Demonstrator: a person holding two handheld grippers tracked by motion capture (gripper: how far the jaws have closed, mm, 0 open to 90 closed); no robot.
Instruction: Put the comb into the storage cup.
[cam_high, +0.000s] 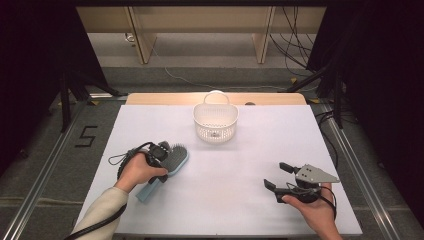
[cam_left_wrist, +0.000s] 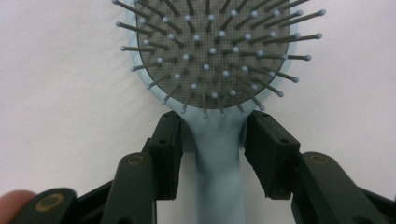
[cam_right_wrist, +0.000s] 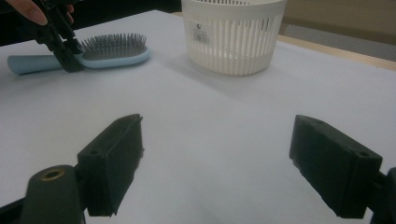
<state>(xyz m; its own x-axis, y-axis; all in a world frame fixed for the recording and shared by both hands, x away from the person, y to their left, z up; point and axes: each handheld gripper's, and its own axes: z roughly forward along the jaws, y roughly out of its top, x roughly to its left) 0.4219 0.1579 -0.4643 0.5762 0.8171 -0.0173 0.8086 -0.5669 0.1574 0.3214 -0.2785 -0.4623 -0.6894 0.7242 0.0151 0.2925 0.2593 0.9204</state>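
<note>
Left hand-held gripper (cam_left_wrist: 212, 140) straddling light-blue hairbrush (cam_left_wrist: 212, 70) at neck, pads not yet clamped, for balanced lift toward basket (cam_high: 215, 121). Right hand-held gripper (cam_right_wrist: 229, 163) wide, empty, parked on table (cam_high: 240, 170).

A cream sleeve (cam_high: 102, 207); black hand-held gripper (cam_high: 276, 176) with grey plate.

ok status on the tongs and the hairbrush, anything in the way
Left tongs straddle the hairbrush neck, pads not yet pressing. Right tongs open, nothing between them. Brush flat on the table, bristles up. White basket beyond, path clear.
</note>
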